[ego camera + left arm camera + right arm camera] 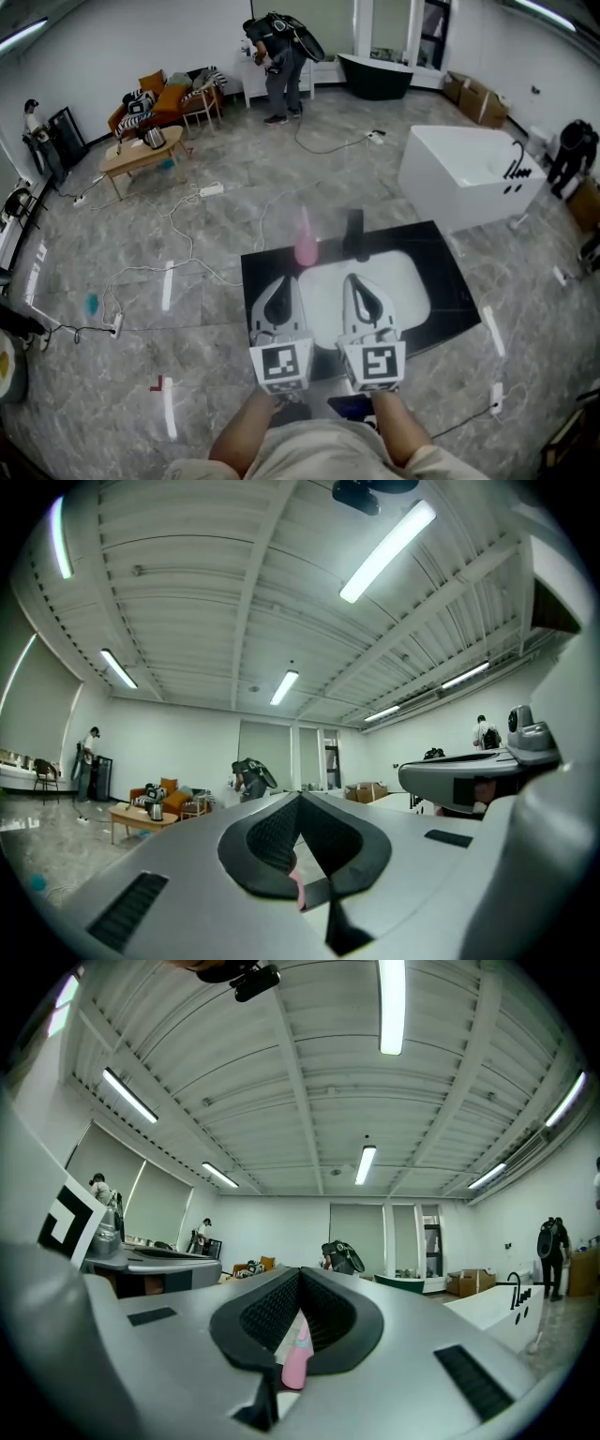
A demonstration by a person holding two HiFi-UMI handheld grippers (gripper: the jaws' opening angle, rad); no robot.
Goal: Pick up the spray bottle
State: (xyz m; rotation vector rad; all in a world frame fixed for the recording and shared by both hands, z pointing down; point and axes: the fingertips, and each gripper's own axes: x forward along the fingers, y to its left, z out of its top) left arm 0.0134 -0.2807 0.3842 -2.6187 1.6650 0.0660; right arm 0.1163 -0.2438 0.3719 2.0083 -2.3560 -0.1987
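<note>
- Currently the left gripper (281, 283) has its jaws closed tip to tip with nothing clamped. In the left gripper view, only a pink sliver shows through the gap behind the tips.
- The right gripper (355, 279) has its jaws fully closed too and is empty. In the right gripper view, the pink bottle shows through the gap behind the tips, out ahead and not touched.
- Both grippers are level and side by side over the near part of the black counter (455, 281), held on one person's bare forearms.
- The spray bottle (306, 240) is pink and upright on the counter, at the far left rim of the white basin (405, 289). It sits ahead of both grippers and apart from both, and it is blurred in the head view.
- The faucet (353, 234) is black and stands just right of the bottle at the basin's far rim.
- Counts: two grippers, one spray bottle, one basin, one faucet, one counter.
- Room counts: one white bathtub (469, 169), one black bathtub (375, 75), one coffee table (141, 152), three other people (279, 52) near the walls.
</note>
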